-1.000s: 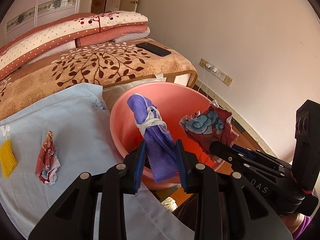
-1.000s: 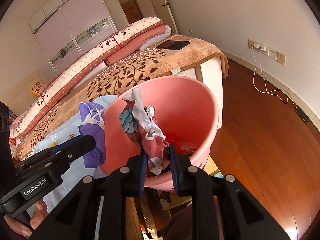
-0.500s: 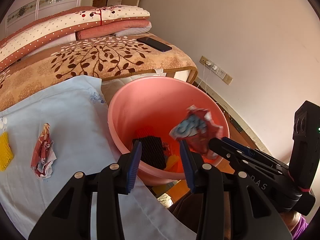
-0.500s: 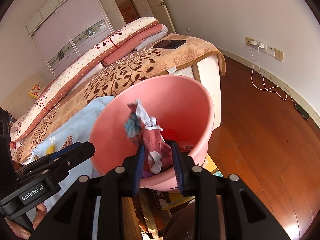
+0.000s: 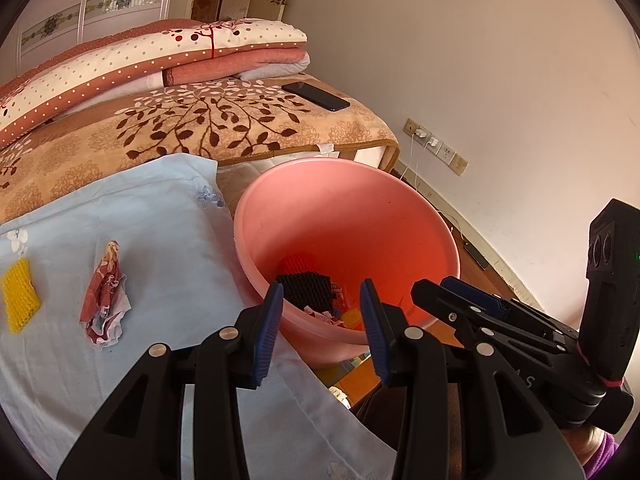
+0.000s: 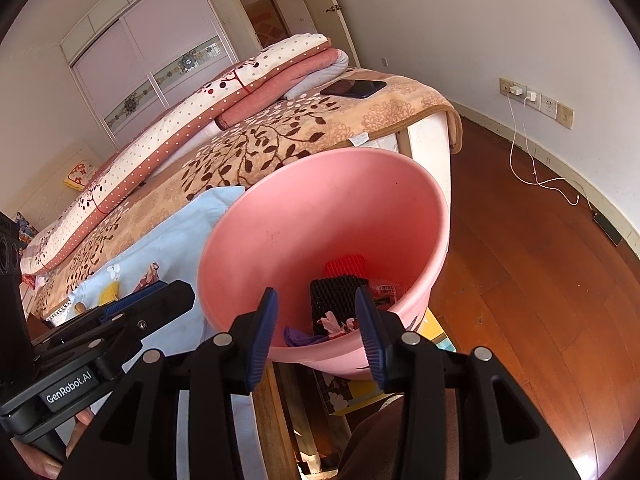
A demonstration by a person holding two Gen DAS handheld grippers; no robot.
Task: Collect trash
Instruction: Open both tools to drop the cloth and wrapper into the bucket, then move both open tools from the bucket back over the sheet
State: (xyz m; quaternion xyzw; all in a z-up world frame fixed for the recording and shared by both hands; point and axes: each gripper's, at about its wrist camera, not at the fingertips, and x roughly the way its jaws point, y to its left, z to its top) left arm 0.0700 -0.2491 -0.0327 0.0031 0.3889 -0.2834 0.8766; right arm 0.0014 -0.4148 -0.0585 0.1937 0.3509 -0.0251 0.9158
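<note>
A pink plastic basin (image 5: 352,200) (image 6: 280,220) stands at the bed's edge and holds trash: black foam netting (image 5: 306,286) (image 6: 336,296), red netting (image 6: 346,266), a purple mask (image 6: 298,338) and a crumpled patterned wrapper (image 6: 334,322). My left gripper (image 5: 320,322) is open and empty over the basin's near rim. My right gripper (image 6: 316,330) is open and empty just beside it. On the light blue sheet (image 5: 160,240) lie a crumpled red patterned wrapper (image 5: 105,294) and a yellow netting piece (image 5: 20,300).
A leaf-print blanket (image 5: 200,128) with folded quilts (image 5: 140,60) covers the bed behind. A phone (image 5: 315,96) lies on it. Wooden floor (image 6: 540,260) with a charger cable (image 6: 532,160) is to the right. Wall sockets (image 5: 436,146) are low on the wall.
Both grippers opened: the left dropped the purple mask, then the right dropped the patterned wrapper into the basin. Both now hang empty above its rim.
</note>
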